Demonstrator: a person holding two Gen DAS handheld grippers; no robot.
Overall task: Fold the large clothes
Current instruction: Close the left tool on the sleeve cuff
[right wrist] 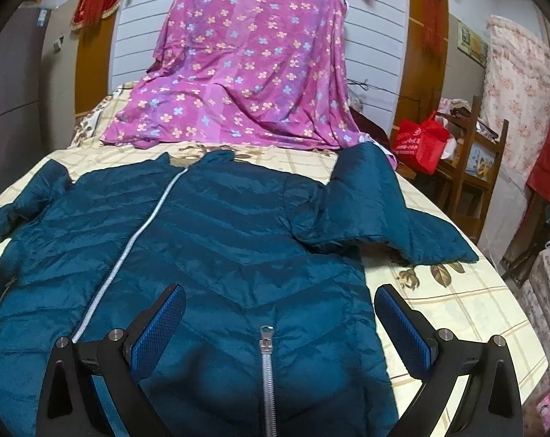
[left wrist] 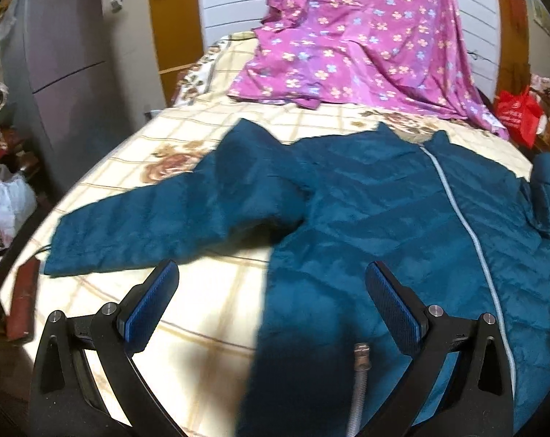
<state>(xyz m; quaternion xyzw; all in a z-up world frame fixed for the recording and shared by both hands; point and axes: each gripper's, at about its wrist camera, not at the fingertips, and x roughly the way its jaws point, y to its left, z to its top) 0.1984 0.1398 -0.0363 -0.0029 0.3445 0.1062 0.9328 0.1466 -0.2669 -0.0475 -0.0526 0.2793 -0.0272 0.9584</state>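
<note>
Both grippers, left (left wrist: 271,291) and right (right wrist: 280,318), hang wide open and empty over the hem of the teal jacket (right wrist: 209,240), spread zip-up on the bed (right wrist: 456,313) with sleeves out, likely for folding inward.

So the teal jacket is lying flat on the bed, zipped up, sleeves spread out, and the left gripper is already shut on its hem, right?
Not quite: the left gripper is open, its fingers apart and holding nothing, as the left wrist view shows. The rest stands: the teal jacket lies flat on the bed, zipped, sleeves out.
</note>
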